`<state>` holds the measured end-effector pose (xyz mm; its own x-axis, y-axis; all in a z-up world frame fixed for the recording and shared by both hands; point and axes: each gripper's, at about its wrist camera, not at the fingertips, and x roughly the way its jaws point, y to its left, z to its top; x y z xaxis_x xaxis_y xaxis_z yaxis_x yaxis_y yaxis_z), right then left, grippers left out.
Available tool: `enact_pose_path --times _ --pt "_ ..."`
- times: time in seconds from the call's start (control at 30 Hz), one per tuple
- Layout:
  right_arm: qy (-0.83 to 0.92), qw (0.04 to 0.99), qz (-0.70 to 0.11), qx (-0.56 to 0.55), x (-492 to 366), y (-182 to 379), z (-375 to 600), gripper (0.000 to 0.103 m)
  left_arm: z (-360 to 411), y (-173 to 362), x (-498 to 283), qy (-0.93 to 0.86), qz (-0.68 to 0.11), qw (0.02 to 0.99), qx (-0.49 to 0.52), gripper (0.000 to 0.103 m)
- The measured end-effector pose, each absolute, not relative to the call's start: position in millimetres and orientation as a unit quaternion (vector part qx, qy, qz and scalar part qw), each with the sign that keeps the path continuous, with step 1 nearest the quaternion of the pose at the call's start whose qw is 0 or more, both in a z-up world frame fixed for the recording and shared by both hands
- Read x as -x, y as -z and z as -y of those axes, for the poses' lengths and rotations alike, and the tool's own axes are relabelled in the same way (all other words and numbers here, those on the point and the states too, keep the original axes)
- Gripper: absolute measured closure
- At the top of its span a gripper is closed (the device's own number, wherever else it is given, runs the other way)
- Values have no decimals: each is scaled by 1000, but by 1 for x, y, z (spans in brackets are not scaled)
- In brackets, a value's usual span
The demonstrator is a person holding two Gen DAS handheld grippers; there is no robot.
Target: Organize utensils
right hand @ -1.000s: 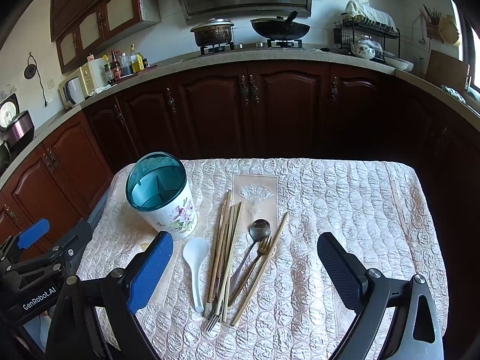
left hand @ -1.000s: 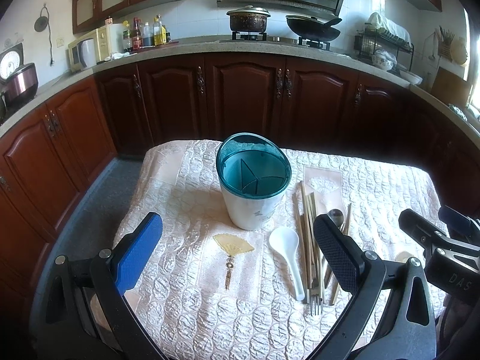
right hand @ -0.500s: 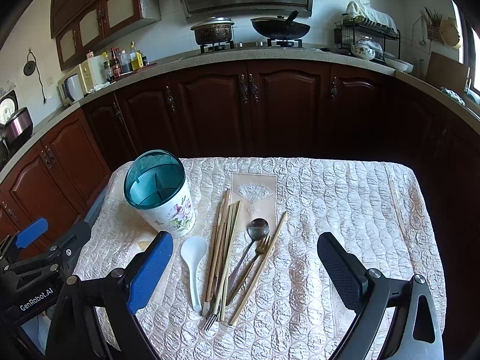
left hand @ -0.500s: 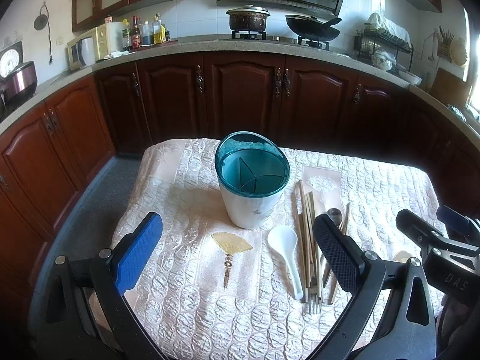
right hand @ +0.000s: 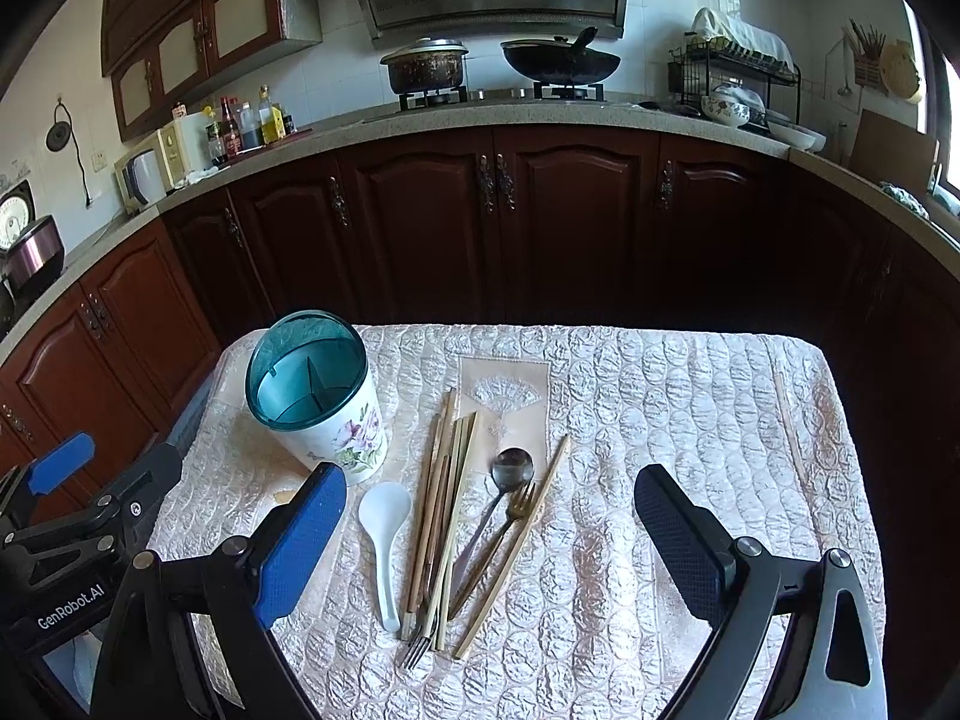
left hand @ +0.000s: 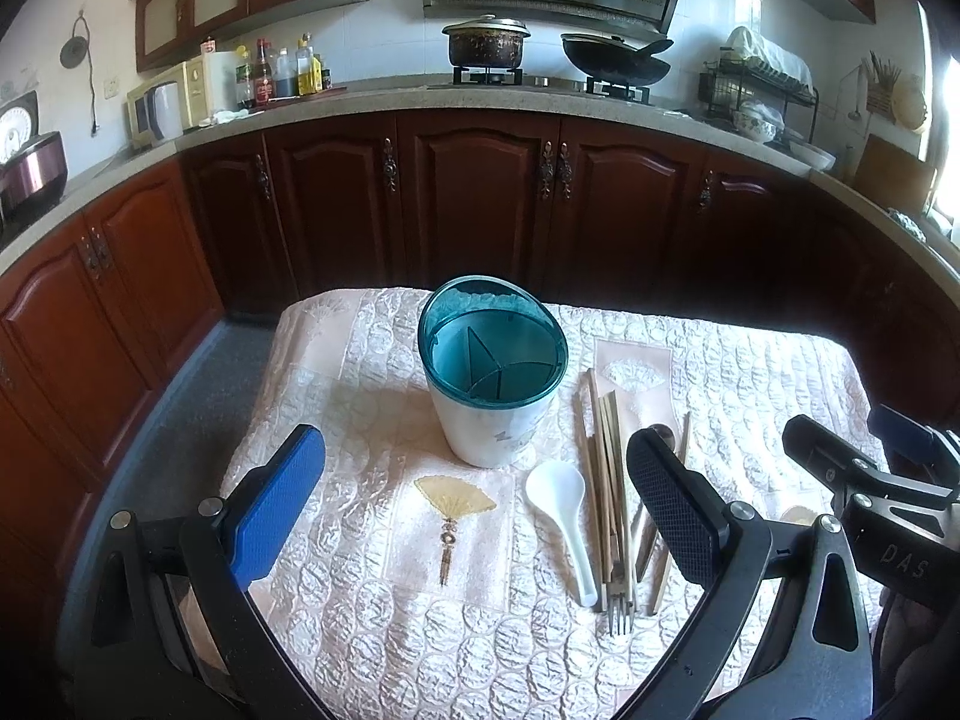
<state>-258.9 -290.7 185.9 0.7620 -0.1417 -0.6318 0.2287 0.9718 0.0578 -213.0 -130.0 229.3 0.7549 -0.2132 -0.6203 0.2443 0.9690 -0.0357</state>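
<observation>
Since both my grippers, left (left hand: 474, 516) and right (right hand: 489, 531), hang wide open holding nothing, I'd say nothing's sorted yet. Dead ahead at 12 o'clock the white spoon (right hand: 384, 531), chopsticks (right hand: 444, 510), metal spoon (right hand: 510, 471) and fork (right hand: 480, 564) lie loose on the quilted cloth (right hand: 660, 420). Further out at 11, the divided holder (right hand: 312, 396) looks empty. Readable: "GenRobot.AI", "DAS".

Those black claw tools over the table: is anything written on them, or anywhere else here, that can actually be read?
"GenRobot.AI" in white on the black body of the left claw, seen from the right wrist view.
"DAS" faintly on the black body of the right claw, seen from the left wrist view.
The labels on the bottles on the counter are too small to read.
</observation>
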Motion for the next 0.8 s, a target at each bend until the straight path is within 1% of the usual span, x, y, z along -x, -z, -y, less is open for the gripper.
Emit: enact_pose_path --times 0.8 --pt "97 937 -329 -68 254 -179 290 6 134 -223 210 127 -338 932 -22 2"
